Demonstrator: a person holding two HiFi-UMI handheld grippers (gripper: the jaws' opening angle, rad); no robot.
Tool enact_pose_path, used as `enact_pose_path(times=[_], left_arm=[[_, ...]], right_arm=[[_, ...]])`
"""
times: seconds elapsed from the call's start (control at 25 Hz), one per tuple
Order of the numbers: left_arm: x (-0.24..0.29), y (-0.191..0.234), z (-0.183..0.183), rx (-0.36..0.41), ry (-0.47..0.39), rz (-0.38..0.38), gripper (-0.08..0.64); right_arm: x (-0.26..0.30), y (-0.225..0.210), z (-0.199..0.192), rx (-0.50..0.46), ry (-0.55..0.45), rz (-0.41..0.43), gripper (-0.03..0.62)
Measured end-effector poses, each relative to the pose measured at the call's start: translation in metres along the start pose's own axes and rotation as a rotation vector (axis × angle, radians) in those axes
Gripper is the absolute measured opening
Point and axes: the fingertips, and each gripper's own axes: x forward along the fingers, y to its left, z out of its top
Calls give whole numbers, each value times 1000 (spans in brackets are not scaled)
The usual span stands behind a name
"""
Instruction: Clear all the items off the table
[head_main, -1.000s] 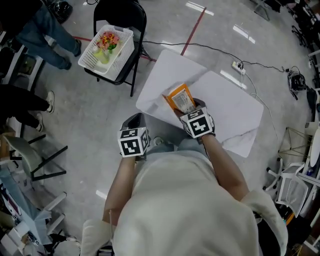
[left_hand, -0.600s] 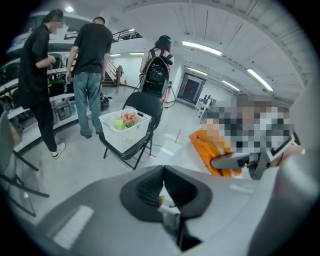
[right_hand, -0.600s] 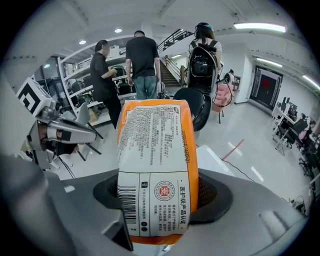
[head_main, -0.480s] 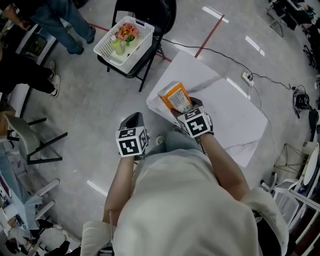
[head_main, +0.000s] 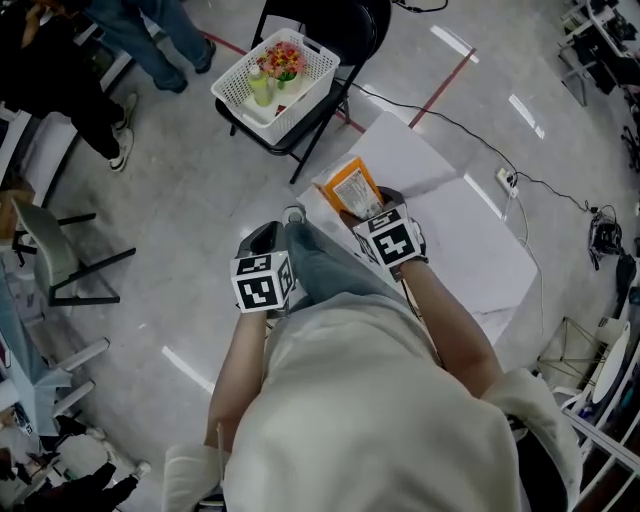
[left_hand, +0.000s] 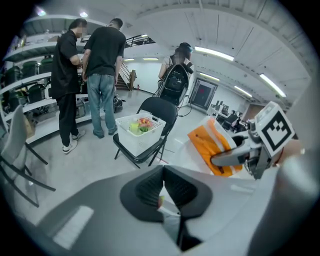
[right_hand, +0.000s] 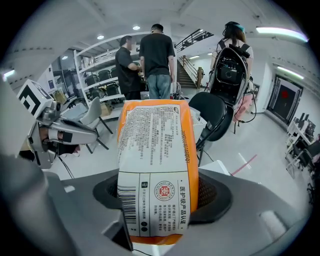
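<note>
Our right gripper (right_hand: 159, 199) pinches the orange packet (head_main: 350, 187) by its end, clear above the table (head_main: 470, 250) corner. That grip, we judge, is for carrying it to the basket (head_main: 322, 78) on the chair; our left gripper (left_hand: 163, 192) hangs alongside with its jaws pressed together on nothing, spare.

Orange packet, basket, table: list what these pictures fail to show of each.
Orange packet: its small print, too fine to read in the right gripper view.
Basket: its contents, too small to tell in the head view.
Table: its near edge, hidden by the person's arm in the head view.
</note>
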Motion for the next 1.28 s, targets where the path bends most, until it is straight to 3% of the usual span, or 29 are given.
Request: enact_pose_path(times=[0.44,1.28], left_arm=[[38,36,47,15,7,16,8],[108,96,146,9,47,-24,8]], right_arm=[[51,-12,65,-32,2,44,333],[141,-40,186,-26,19,72,333]])
